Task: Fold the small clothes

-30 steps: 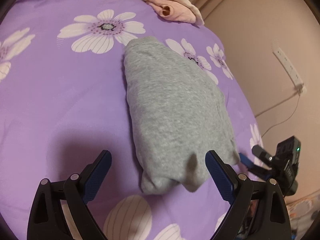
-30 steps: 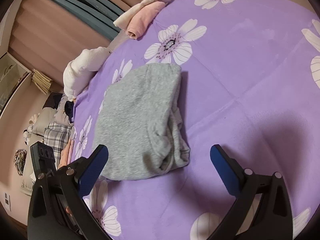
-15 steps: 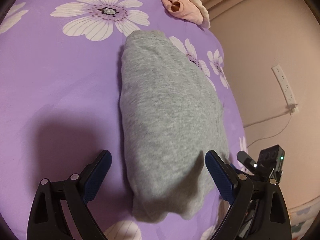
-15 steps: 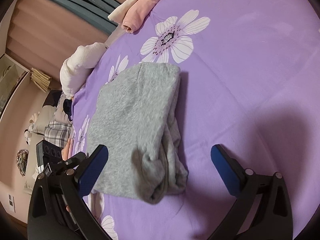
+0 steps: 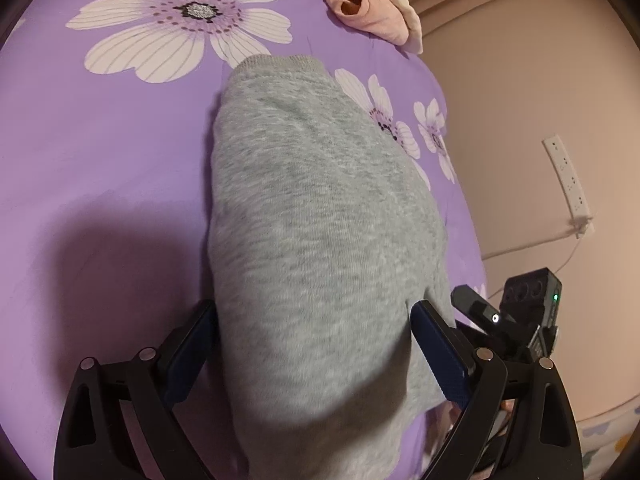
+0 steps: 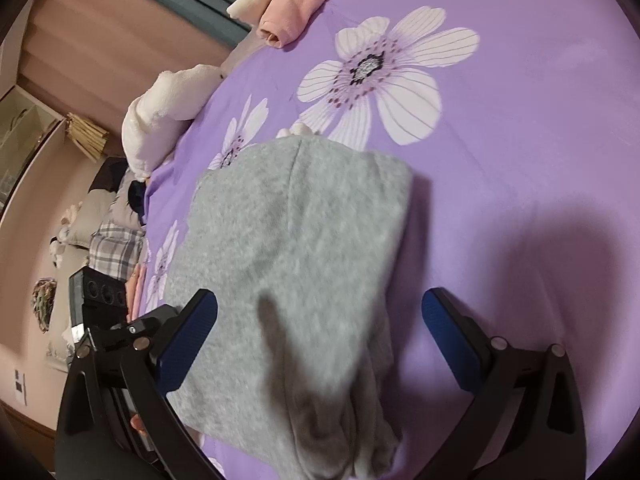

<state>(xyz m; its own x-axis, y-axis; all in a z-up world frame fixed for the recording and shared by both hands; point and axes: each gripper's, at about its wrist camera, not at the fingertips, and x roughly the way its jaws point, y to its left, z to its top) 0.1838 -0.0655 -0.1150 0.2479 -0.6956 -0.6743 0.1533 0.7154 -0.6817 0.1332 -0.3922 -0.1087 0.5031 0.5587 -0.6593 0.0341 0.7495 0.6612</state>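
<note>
- The grey garment (image 5: 320,240) lies on the purple flowered bed (image 5: 100,160), already doubled into a long narrow bundle; by the look of it the main folds are made.
- What is probably left is one more fold end to end, or carrying it to the pink folded clothes (image 5: 360,8) at the bed's far edge.
- The left hand-held gripper (image 5: 314,344) is spread wide across the garment's near end, gripping nothing.
- The right hand-held gripper (image 6: 320,332) is also spread wide over the near end, its jaws holding nothing.
- The garment's near end runs under both grippers and out of frame, so its edges there are hidden.
- Loose layers bunch along its right side (image 6: 372,420); whether sleeves or legs, I cannot tell.
</note>
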